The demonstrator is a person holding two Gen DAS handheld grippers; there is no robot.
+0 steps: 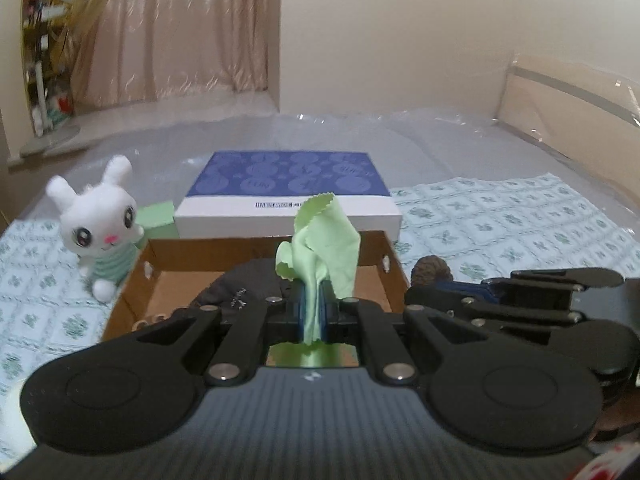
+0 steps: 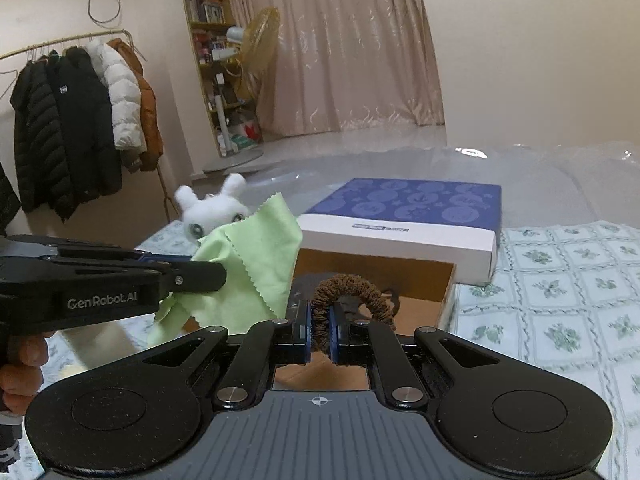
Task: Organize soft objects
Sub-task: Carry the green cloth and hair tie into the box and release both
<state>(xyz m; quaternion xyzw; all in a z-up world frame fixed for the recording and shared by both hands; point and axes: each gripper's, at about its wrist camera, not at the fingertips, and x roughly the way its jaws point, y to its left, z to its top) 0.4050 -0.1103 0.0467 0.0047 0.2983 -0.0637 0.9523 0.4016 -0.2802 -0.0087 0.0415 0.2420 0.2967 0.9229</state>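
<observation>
My left gripper [image 1: 313, 304] is shut on a light green cloth [image 1: 324, 240] and holds it above the open cardboard box [image 1: 176, 248]; a dark garment [image 1: 240, 288] lies inside the box. The cloth also shows in the right wrist view [image 2: 256, 260], pinched by the left gripper [image 2: 212, 272]. My right gripper [image 2: 321, 332] is shut on a brown scrunchie [image 2: 352, 288] above the cardboard box [image 2: 420, 276]. In the left wrist view the right gripper [image 1: 440, 280] holds the scrunchie [image 1: 432, 268] beside the box. A white plush rabbit [image 1: 98, 216] sits left of the box.
A blue-and-white flat box [image 1: 288, 196] lies behind the cardboard box on the patterned bedspread [image 1: 520, 220]. A small green block [image 1: 158, 220] stands by the rabbit. A coat rack with jackets [image 2: 72, 120], a bookshelf [image 2: 208, 40] and a fan stand at the left.
</observation>
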